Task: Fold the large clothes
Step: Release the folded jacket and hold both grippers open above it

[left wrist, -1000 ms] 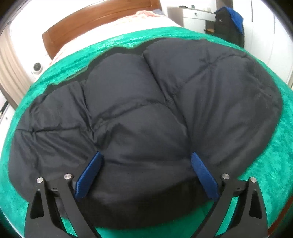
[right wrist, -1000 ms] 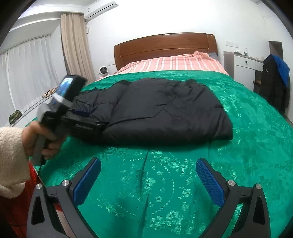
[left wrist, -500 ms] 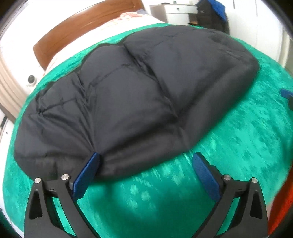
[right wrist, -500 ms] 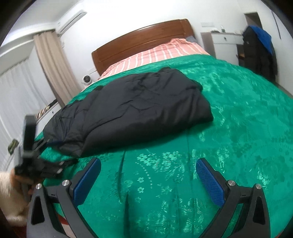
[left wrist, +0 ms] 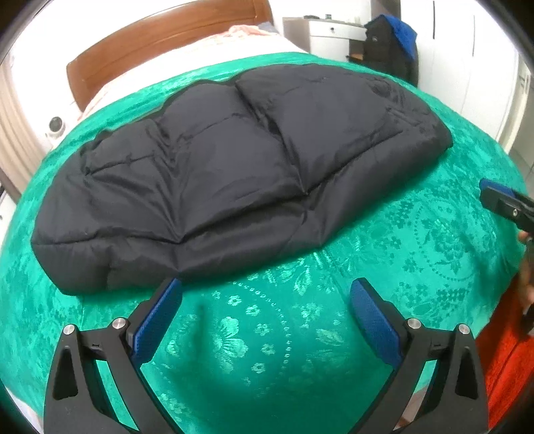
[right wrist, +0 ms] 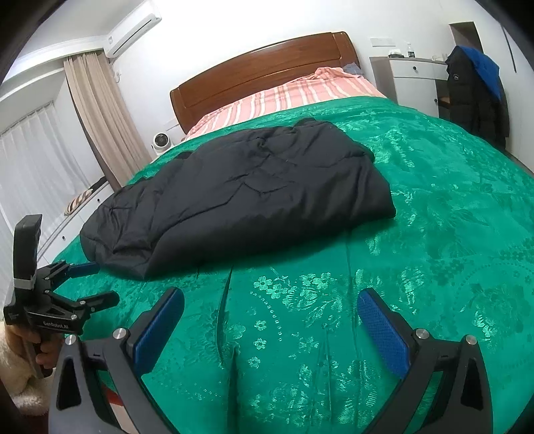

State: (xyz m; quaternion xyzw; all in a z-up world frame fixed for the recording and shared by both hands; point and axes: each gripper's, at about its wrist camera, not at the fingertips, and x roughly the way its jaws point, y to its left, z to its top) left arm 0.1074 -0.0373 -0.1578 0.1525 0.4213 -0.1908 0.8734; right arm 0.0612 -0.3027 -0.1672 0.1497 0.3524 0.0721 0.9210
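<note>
Jacket [left wrist: 233, 173] of black quilted fabric lies folded into a thick bundle on a green bedspread [left wrist: 417, 233] with a woven flower pattern; in the right wrist view the jacket [right wrist: 247, 200] sits on the left half of the bed, its long side running from the near left edge toward the pillow end. Nothing holds it.

The left gripper [left wrist: 265, 308] hangs over bare bedspread just in front of the jacket's near edge, its two blue-padded fingers spread wide with nothing between them. The tip of its left finger sits close to the jacket's hem, though whether it touches cannot be told. In the right wrist view the left gripper [right wrist: 88, 283] shows from the side at the bed's left edge, held by a hand [right wrist: 45, 350] in a fluffy cream sleeve [right wrist: 13, 370], its fingers pointing at the jacket's near corner.

The right gripper [right wrist: 270, 320] is also spread wide and empty, over open bedspread well apart from the jacket. One of its blue-tipped fingers [left wrist: 497, 193] reaches into the right edge of the left wrist view.

Beyond the bedspread lie a pink striped sheet [right wrist: 283, 96] and a brown wooden headboard [right wrist: 263, 70]. A dark coat with a blue lining [right wrist: 474, 90] hangs beside a white cabinet [right wrist: 410, 73] at the right. A beige curtain [right wrist: 100, 110] and an air conditioner [right wrist: 131, 26] stand at the left wall.
</note>
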